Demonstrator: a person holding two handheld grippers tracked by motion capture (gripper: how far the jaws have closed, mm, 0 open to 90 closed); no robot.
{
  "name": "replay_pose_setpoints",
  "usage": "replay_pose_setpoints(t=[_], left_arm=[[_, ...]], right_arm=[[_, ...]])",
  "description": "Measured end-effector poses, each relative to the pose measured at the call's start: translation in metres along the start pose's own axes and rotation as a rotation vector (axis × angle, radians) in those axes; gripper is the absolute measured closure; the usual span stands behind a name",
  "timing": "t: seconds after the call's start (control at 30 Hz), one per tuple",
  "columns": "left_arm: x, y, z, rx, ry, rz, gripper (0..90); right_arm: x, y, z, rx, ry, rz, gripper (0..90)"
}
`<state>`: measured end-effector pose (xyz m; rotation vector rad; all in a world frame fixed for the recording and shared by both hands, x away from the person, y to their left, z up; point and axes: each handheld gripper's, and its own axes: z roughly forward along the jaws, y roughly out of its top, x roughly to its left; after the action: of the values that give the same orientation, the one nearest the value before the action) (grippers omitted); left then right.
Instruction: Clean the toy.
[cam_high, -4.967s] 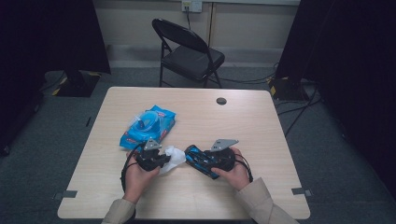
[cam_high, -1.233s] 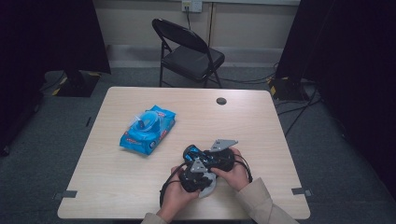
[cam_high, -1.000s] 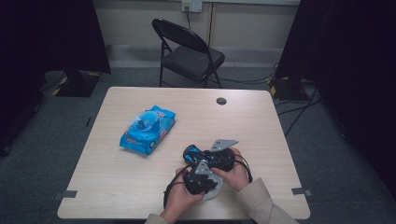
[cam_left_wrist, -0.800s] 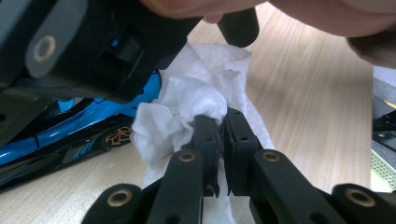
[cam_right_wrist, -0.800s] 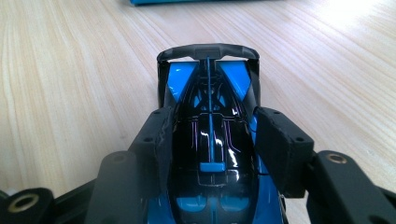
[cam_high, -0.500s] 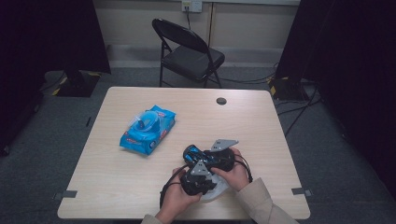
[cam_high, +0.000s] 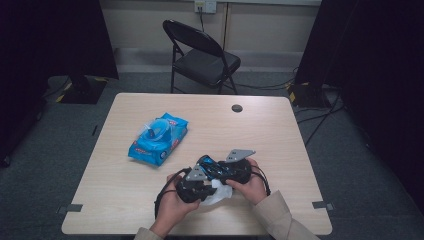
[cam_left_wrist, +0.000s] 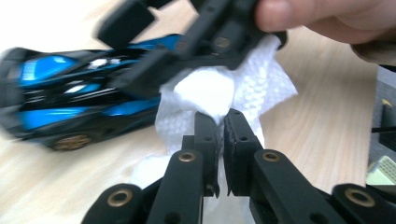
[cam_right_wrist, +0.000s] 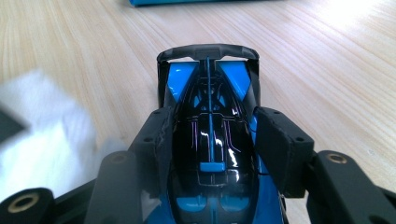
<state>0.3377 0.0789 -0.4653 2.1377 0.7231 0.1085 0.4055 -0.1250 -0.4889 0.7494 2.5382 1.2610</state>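
Now the left gripper (cam_high: 207, 192) has shifted a little along the toy car (cam_high: 216, 167), working its way toward the person's right compared with half a second back, and it sits slightly higher over the table (cam_high: 300, 150) than it did a second ago. Its jaws are pinched together on a wad of white wipe (cam_left_wrist: 210, 95), which the left gripper view shows bunched between the black pads and pressed up against the right gripper's frame. The wipe is also visible from above as a pale patch (cam_high: 220, 192) just below the car.

The right gripper (cam_right_wrist: 212, 135) hasn't budged. Its jaws clamp the car's black and blue body (cam_right_wrist: 210, 126) from both sides, holding it just over the tabletop with the rear wing pointing away from the person.

Five seconds ago the two grippers met nearer the middle of the table with the wipe to the car's left; now the wiping hand is at the near side. I'd judge this as a cleaning pass in progress, moving around the car. The blue wipe pack (cam_high: 159, 137) lies well apart, up and to the left, with its flap open.
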Motion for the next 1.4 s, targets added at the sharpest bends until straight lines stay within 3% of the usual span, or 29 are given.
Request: replay_pose_setpoints(t=[0.27, 0.43, 0.57, 0.73, 0.93, 1.13, 1.4], left_arm=[[0.024, 0.001, -0.027, -0.046, 0.084, -0.033, 85.3], [0.046, -0.003, -0.039, -0.083, 0.151, -0.088, 85.3], [0.063, -0.008, -0.04, -0.091, 0.207, -0.117, 85.3], [0.076, -0.016, -0.035, -0.084, 0.248, -0.151, 85.2], [0.084, -0.018, -0.023, -0.061, 0.297, -0.17, 84.6], [0.08, -0.014, -0.003, 0.013, 0.322, -0.133, 83.9], [0.076, -0.014, 0.009, 0.045, 0.328, -0.112, 83.7]], right_arm=[[0.0, 0.0, 0.0, -0.002, 0.0, -0.004, 47.4], [0.0, 0.0, 0.0, -0.001, 0.0, -0.002, 47.4], [0.0, 0.0, 0.0, 0.0, 0.0, -0.003, 47.4], [0.0, 0.0, 0.0, -0.001, 0.0, -0.002, 47.5], [0.0, 0.0, 0.0, 0.0, 0.001, -0.002, 47.5], [0.0, 0.0, 0.0, 0.0, 0.0, -0.003, 47.4], [0.0, 0.0, 0.0, 0.0, 0.0, -0.004, 47.4]])
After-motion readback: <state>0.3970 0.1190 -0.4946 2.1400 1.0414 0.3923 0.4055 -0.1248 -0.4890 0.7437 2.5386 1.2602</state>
